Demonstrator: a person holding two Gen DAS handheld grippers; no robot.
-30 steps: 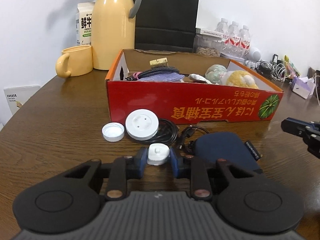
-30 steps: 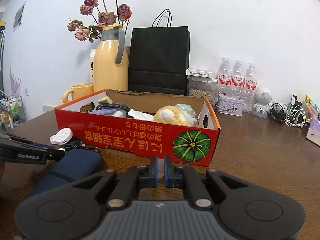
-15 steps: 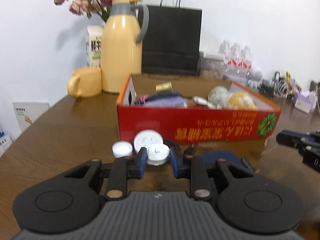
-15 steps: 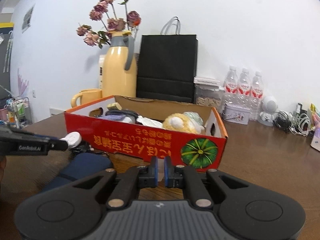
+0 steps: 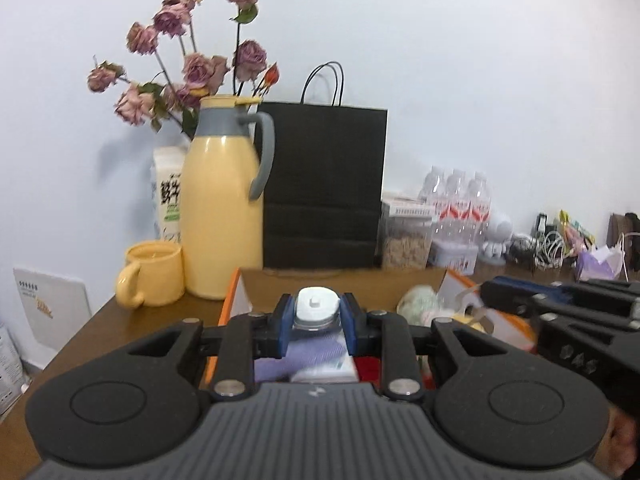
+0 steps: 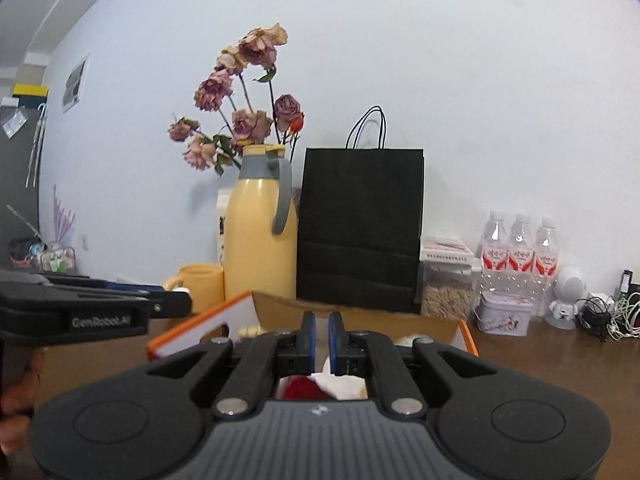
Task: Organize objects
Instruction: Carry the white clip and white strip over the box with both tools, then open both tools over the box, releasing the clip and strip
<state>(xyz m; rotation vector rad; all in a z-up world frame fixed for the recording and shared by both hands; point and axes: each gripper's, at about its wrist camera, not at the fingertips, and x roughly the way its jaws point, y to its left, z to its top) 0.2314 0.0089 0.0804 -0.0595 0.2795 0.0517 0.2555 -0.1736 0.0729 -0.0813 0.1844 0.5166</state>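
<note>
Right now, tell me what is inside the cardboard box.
In the cardboard box, a pale green soft item, a purple cloth and something yellow show. The left gripper, shut on a small white cap, covers the rest.

three water bottles [image 6: 519, 250], one mug [image 5: 150, 273], one jug [image 5: 222, 216]

left wrist: low over the counter [image 5: 120, 328], facing back wall, close above cardboard box [image 5: 360, 280] | right wrist: same heading, further right | shared: yellow jug [image 5: 222, 216] [image 6: 260, 232], black bag [image 5: 324, 188] [image 6: 360, 224], box
</note>
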